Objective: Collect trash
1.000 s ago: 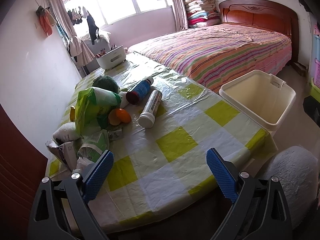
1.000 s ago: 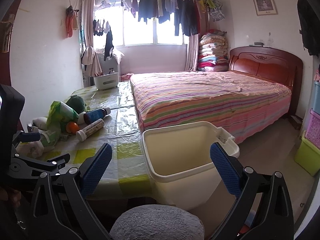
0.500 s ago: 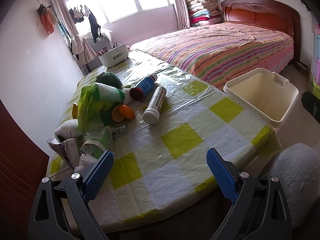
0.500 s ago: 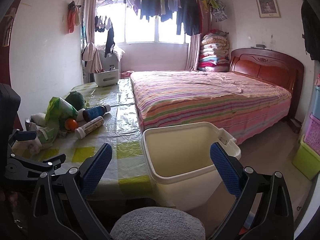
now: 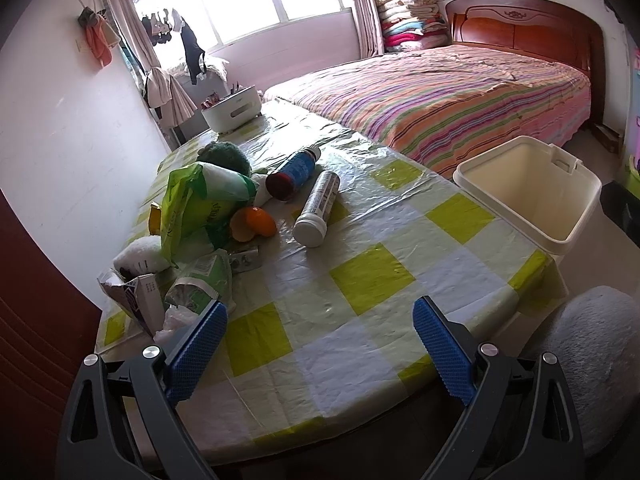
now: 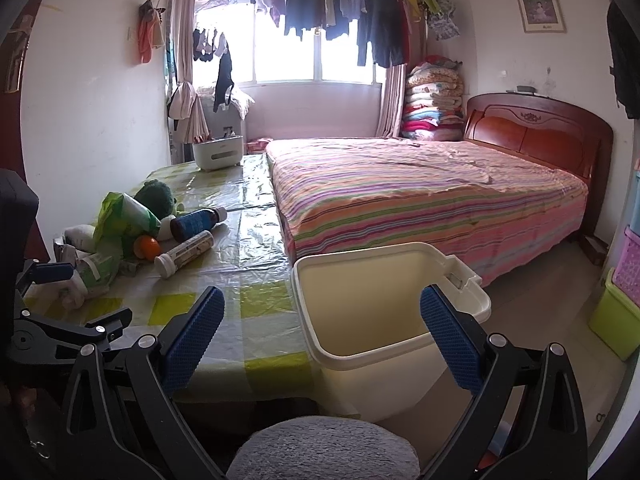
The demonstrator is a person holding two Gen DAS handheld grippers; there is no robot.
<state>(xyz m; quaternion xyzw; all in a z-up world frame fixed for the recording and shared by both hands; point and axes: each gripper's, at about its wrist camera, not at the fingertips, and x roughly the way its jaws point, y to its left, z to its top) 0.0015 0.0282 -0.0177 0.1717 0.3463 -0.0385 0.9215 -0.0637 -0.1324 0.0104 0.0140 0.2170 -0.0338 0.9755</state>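
Hovering over near desk edge: left gripper (image 5: 320, 322), blue pads spread wide, nothing between them. Right gripper (image 6: 322, 318) same state, pads apart and empty, aimed at the cream bin (image 6: 390, 306).

Desk (image 5: 372, 276) covered in yellow-green and white checked plastic cloth, wrinkled and glossy toward the far end. Trash heaped at desk's left side: crumpled wrappers (image 5: 200, 280) nearest left pad, green plastic bag (image 5: 200, 200) behind, orange peel (image 5: 254, 222) just beside bag, white tube bottle (image 5: 318, 210) lying on its side, blue bottle (image 5: 294, 172) lying beyond it, green plush toy (image 5: 224, 156) further back. White caddy (image 5: 232, 110) at far end of desk.

Bin stands on floor against desk's right edge, open, looks empty. Grey fuzzy stool (image 5: 600, 356) near right of desk. Bed (image 5: 460, 92) with striped cover runs alongside desk, wooden headboard at far right. Folded quilts (image 5: 408, 12) stacked in corner by window.

Left view only: looks down on desk top, wrappers readable as separate pieces.

Right view only: left gripper's body (image 6: 60, 328) seen side-on at lower left, full clothes rail (image 6: 332, 12) over window, framed picture (image 6: 538, 6) on wall, coloured storage boxes (image 6: 616, 320) on floor at right, bin's handle slot (image 6: 454, 278).
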